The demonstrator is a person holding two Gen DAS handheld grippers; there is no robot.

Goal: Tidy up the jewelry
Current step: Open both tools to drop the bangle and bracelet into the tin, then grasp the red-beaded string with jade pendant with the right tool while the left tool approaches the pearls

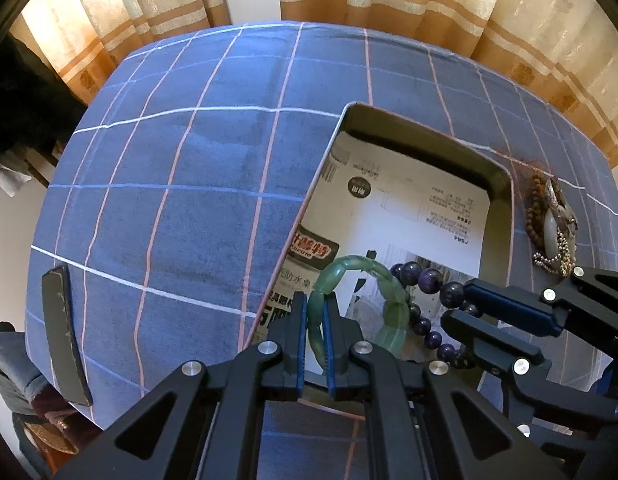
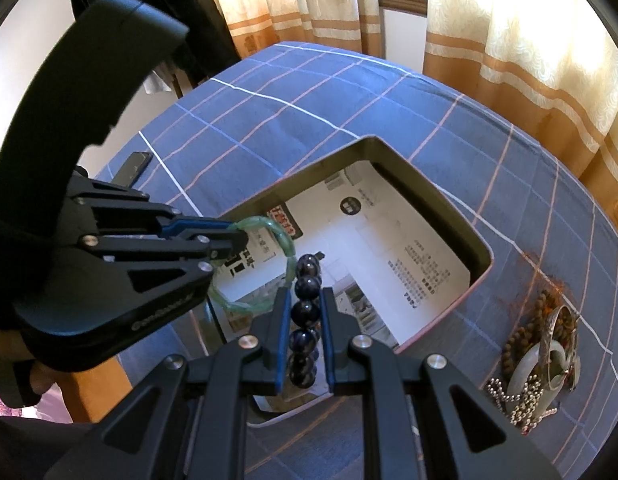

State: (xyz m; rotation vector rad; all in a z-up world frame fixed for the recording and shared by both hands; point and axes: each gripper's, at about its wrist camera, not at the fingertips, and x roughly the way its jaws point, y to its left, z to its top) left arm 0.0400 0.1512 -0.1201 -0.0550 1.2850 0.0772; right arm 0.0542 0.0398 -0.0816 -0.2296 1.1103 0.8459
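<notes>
Cream and orange curtains (image 1: 389,4) hang behind a table under a blue checked cloth (image 1: 189,200). One open box (image 1: 497,184) is lined with a printed sheet (image 2: 389,248), its writing too small to read. Two bracelets hang over it: the left gripper (image 1: 316,304) clamps the green bracelet (image 1: 393,300), the right gripper (image 2: 305,304) the purple bead bracelet (image 2: 307,312). One jewelry heap (image 2: 545,364) lies beside the box.
</notes>
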